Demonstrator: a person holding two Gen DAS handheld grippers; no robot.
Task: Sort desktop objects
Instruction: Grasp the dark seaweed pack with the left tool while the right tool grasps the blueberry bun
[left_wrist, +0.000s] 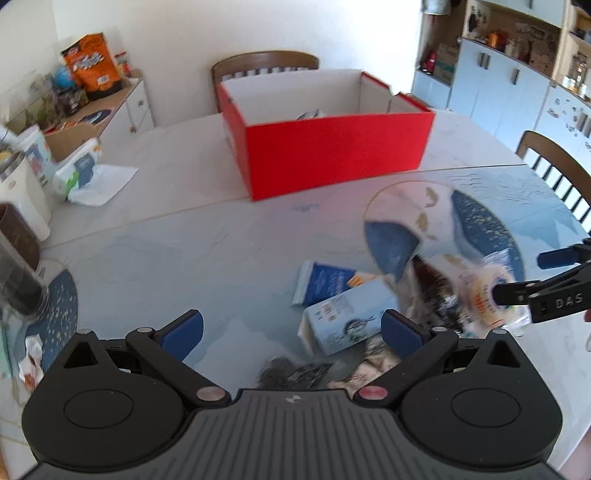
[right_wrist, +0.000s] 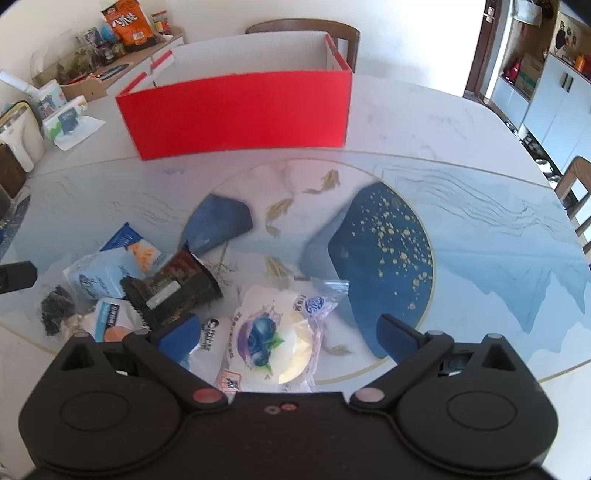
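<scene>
A pile of snack items lies on the table's near side. It holds a light blue carton (left_wrist: 347, 321) (right_wrist: 99, 277), a blue biscuit packet (left_wrist: 325, 282) (right_wrist: 133, 243), a dark brown cup-shaped pack (right_wrist: 177, 291) and a clear-wrapped blueberry pastry (right_wrist: 273, 339) (left_wrist: 480, 295). An open red box (left_wrist: 332, 155) (right_wrist: 236, 114) stands behind the pile. My left gripper (left_wrist: 291, 334) hangs open above the table, with the carton by its right finger. My right gripper (right_wrist: 288, 336) (left_wrist: 532, 275) is open over the pastry, which lies between its fingers with neither pad touching it.
A tissue pack (left_wrist: 79, 173) and a white appliance (left_wrist: 22, 192) sit at the table's left. A dark jar (left_wrist: 18, 284) stands near the left edge. Wooden chairs (left_wrist: 266, 62) (left_wrist: 557, 170) flank the table. A cluttered counter (left_wrist: 96, 99) runs along the left wall.
</scene>
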